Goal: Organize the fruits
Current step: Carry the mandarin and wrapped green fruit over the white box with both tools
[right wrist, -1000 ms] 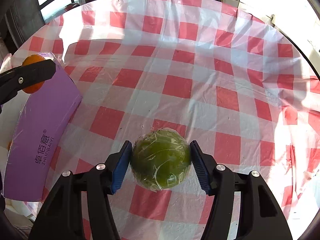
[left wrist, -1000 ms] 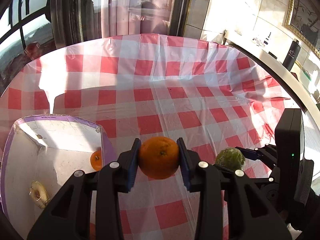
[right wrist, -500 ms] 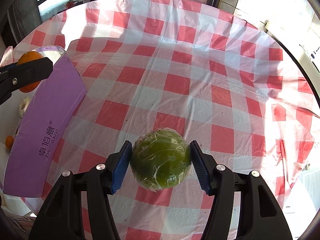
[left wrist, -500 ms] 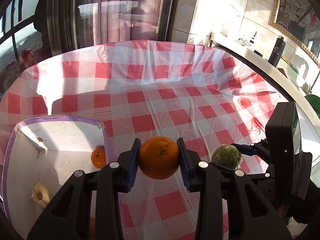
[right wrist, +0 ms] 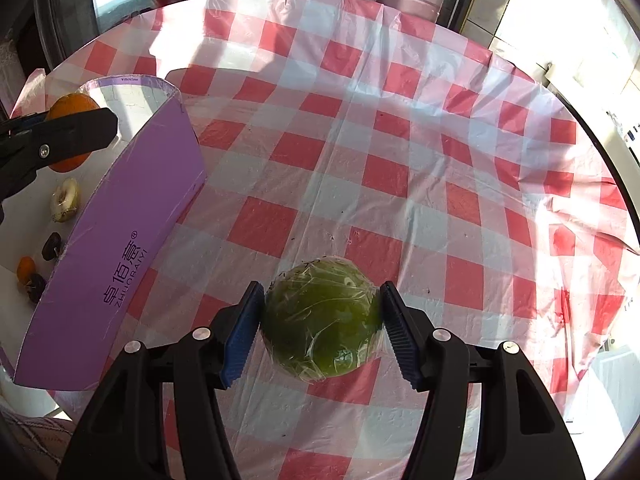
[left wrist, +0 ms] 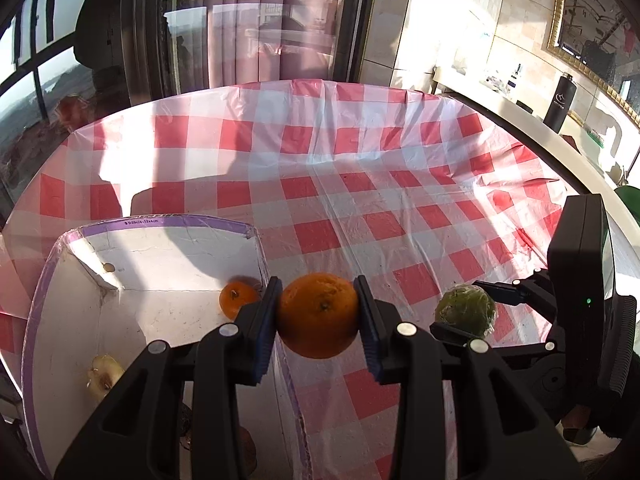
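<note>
My left gripper is shut on an orange, held in the air over the right wall of the purple-rimmed box. Inside the box lie a smaller orange and a pale cut fruit piece. My right gripper is shut on a green fruit wrapped in clear film, held above the checked tablecloth, to the right of the box. The left wrist view shows that green fruit to the right of the orange. From the right wrist view, the orange hangs over the box.
A red and white checked tablecloth covers the round table. The box also holds dark small fruits and another small orange piece. A counter with a black bottle runs behind the table at the right; windows stand behind.
Both grippers have drawn back toward the near side with their fruits, so more of the box and table shows. Both grips are unchanged.
</note>
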